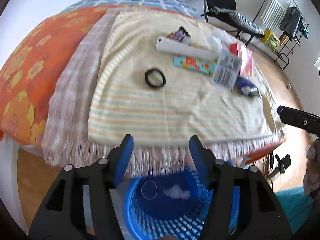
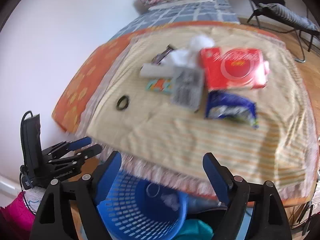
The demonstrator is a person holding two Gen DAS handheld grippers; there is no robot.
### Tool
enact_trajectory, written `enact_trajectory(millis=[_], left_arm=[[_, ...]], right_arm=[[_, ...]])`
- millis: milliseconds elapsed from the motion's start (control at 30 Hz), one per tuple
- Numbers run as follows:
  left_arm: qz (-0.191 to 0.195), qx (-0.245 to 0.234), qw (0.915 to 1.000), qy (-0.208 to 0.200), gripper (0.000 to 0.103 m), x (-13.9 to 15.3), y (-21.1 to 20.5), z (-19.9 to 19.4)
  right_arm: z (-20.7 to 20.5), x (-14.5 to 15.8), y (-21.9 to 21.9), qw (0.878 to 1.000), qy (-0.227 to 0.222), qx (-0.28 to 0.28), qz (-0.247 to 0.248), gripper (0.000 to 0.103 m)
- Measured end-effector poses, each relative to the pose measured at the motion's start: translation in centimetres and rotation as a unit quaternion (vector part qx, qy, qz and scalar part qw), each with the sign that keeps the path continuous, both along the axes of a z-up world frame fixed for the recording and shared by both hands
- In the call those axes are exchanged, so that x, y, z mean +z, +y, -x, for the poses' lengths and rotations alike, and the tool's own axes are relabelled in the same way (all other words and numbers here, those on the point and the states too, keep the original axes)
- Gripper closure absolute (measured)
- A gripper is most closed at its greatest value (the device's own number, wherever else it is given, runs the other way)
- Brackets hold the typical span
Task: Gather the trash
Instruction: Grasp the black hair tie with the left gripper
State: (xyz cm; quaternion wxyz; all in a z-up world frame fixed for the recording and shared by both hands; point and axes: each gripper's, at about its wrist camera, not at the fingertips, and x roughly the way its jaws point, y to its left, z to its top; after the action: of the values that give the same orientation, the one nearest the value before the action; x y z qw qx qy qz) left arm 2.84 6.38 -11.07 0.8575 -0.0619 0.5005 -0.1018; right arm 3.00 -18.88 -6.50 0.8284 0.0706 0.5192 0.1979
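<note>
My left gripper (image 1: 162,148) hangs open and empty over the fringed edge of the bed, above a blue mesh basket (image 1: 128,202) on the floor. White crumpled tissue (image 1: 176,193) and a thin ring lie in the basket. My right gripper (image 2: 162,159) is also open and empty, over the same basket (image 2: 128,216). On the striped blanket lie a black ring (image 1: 155,78), a white roll (image 1: 184,49), a clear plastic box (image 1: 227,71), a red box (image 2: 234,69), a blue wrapper (image 2: 230,108) and a purple wrapper (image 1: 179,35). The left gripper (image 2: 93,144) shows at the left of the right wrist view.
The bed carries an orange flowered cover (image 1: 30,70) and a blue checked sheet (image 1: 136,0). A wooden floor, a black chair (image 1: 220,0) and a clothes rack (image 1: 294,22) lie to the right. A teal cloth (image 2: 192,230) sits beside the basket. A white wall runs along the bed's left.
</note>
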Motion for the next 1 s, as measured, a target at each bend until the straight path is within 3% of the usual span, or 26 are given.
enact_trajectory(millis=[367,600,667,1000], left_arm=[[-0.009,0.016,0.9998,-0.007,0.043,-0.1,0.3,-4.4],[-0.018,0.009,0.9998,-0.006,0.042,-0.6,-0.1,-6.5],[-0.022,0.005,0.9997,-0.004,0.038,-0.8,-0.4,-7.1],[-0.043,-0.008,0.9990,-0.012,0.035,-1.9,-1.7,-9.5]], right_arm=[[-4.3,1.4,-4.8,0.999,-0.041,-0.033,-0.009,0.014],[-6.3,-0.2,-2.8,0.999,-0.030,-0.017,-0.010,0.014],[-6.9,-0.8,-2.2,1.000,-0.023,-0.018,-0.009,0.014],[-9.0,-3.0,1.0,0.998,0.012,-0.057,0.015,0.014]])
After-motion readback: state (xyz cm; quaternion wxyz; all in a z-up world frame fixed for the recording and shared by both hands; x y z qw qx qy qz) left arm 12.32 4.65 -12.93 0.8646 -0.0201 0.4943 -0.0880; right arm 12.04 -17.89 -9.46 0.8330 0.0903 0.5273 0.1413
